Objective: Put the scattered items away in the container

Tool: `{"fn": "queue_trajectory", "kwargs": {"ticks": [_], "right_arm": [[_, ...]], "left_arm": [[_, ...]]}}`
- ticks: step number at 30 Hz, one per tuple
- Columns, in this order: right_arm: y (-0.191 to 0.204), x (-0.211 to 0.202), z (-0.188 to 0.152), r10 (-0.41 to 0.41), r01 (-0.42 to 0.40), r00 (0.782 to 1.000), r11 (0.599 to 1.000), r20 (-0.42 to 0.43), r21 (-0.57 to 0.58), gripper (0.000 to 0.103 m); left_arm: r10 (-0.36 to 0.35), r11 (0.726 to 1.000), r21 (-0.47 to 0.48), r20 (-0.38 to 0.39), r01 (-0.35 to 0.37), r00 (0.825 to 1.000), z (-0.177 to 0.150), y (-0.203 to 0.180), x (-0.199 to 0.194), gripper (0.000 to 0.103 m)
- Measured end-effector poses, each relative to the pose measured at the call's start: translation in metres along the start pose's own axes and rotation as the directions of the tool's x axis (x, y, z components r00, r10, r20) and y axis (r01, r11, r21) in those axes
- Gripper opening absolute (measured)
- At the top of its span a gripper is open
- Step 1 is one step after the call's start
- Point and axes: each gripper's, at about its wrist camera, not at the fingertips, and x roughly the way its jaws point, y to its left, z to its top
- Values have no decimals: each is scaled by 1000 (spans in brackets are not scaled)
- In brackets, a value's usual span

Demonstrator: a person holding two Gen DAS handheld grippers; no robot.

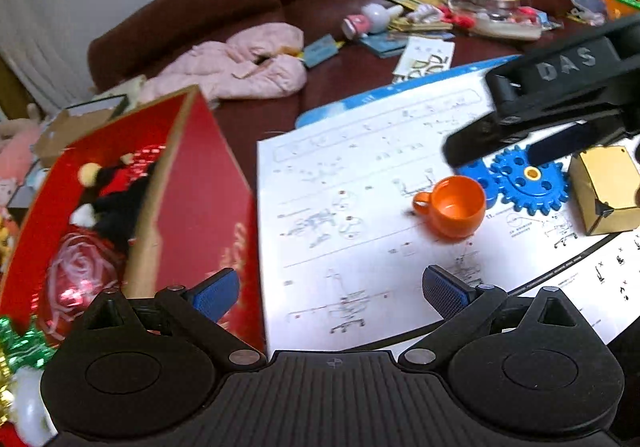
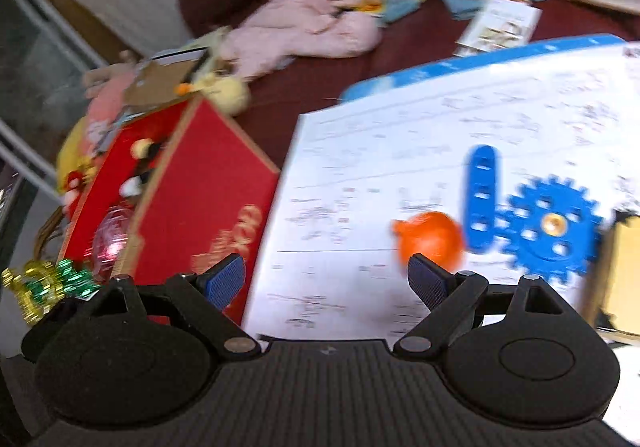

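While one orange cup (image 1: 452, 207) lies, one gear (image 1: 530, 179) adjoins

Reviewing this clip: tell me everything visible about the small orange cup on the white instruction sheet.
The orange cup is a small toy-sized mug, glossy like plastic, with a rounded bowl and a loop handle pointing toward the red box. In the left wrist view it looks tipped, its empty mouth facing the camera. It rests on the white instruction sheet, directly beside the blue gear and blue strip. No jaws touch it. The right wrist view blurs it.
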Motion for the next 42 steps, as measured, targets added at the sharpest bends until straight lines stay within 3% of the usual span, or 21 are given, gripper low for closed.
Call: {"fn": "queue_trajectory", "kwargs": {"ticks": [6,17,24,36,39,42], "right_arm": [[-34,6,3,-101,103,994,993,-30,52,90],[-63,41,5,-205,215,973,973,-102,90,70],[-61,65,3,-224,233,965,971,-134,59,54],[-61,83,8,-228,238,965,968,-131,74,53],[-63,89,6,-221,235,966,967,-132,99,53],[-63,89,7,-202,218,971,968,-124,123,52]], "left_arm": [[-23,999,-27,-49,21,999,13,-7,43,103],[-97,994,-60,-89,92,991,57,-12,111,101],[-187,982,-52,-165,181,968,79,-26,155,95],[-210,976,1,-239,216,948,87,-34,195,82],[-195,979,7,-241,203,951,88,-32,199,82],[-227,973,-17,-255,230,940,90,-27,201,83]]}}
